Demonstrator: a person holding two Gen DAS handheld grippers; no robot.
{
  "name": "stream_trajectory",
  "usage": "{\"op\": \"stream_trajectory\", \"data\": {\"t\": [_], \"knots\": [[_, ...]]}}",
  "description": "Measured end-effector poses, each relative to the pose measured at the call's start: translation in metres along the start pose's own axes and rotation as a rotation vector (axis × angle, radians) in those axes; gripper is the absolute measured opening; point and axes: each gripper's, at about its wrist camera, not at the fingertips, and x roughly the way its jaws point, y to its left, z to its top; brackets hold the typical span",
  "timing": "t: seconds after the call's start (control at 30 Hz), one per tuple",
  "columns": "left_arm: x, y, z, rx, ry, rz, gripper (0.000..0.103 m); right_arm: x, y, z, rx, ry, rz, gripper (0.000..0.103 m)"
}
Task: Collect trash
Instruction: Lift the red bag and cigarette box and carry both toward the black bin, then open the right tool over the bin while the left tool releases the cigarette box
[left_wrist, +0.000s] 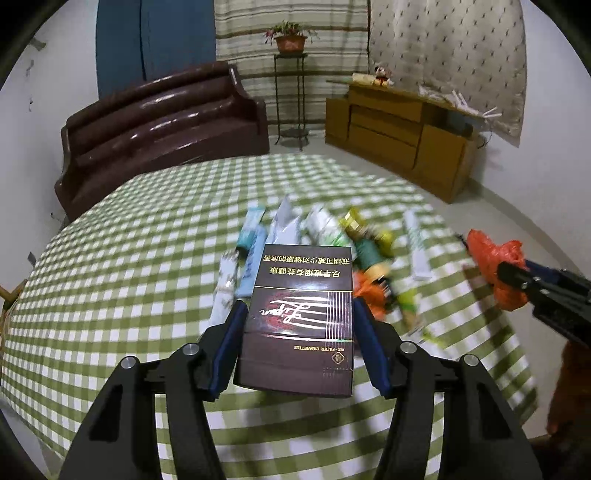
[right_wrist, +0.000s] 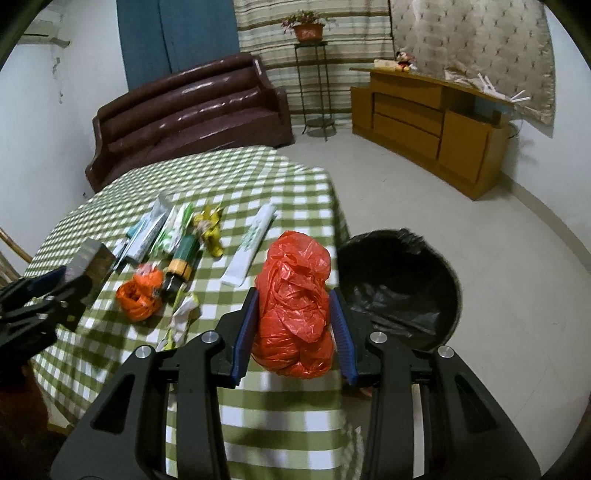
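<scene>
Trash was in both grippers at once. Left gripper had its jaws clamped on a dark cigarette pack, held above the checked table. Right gripper was clamped on a crumpled red bag, carried near the table's edge, with the black-lined bin on the floor just to its right.

More litter lay on the cloth: a smaller orange bag, a green tube, a yellow wrapper, a white sachet, and several pale wrappers in a loose cluster, some touching. A white scrap sat nearest the camera.

The step in hand looked like the carry to the bin, both pieces already lifted. Next, I judged, the red bag needed swinging right until it hung over the bin's mouth, then the jaws opened; light plastic may cling to a pad, so a small shake might help. The pack was farther from the bin and would have to cross the table's edge afterwards, staying clear of the right gripper.
</scene>
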Motion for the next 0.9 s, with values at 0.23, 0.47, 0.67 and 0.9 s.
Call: {"op": "stream_trajectory", "data": {"t": [0.23, 0.47, 0.67, 0.9], "knots": [[0.001, -0.042, 0.026, 0.035, -0.048, -0.039, 0.057, 0.000, -0.037, 0.010, 0.033, -0.029, -0.079, 0.037], [0.035, -0.094, 0.046, 0.060, -0.050, -0.059, 0.057, 0.010, -0.066, 0.014, 0.041, -0.041, -0.160, 0.037], [0.060, -0.134, 0.054, 0.093, -0.040, -0.071, 0.057, 0.029, -0.087, 0.014, 0.049, -0.028, -0.190, 0.037], [0.092, -0.171, 0.061, 0.124, -0.009, -0.072, 0.057, 0.050, -0.104, 0.011, 0.052, -0.004, -0.200, 0.038]]}}
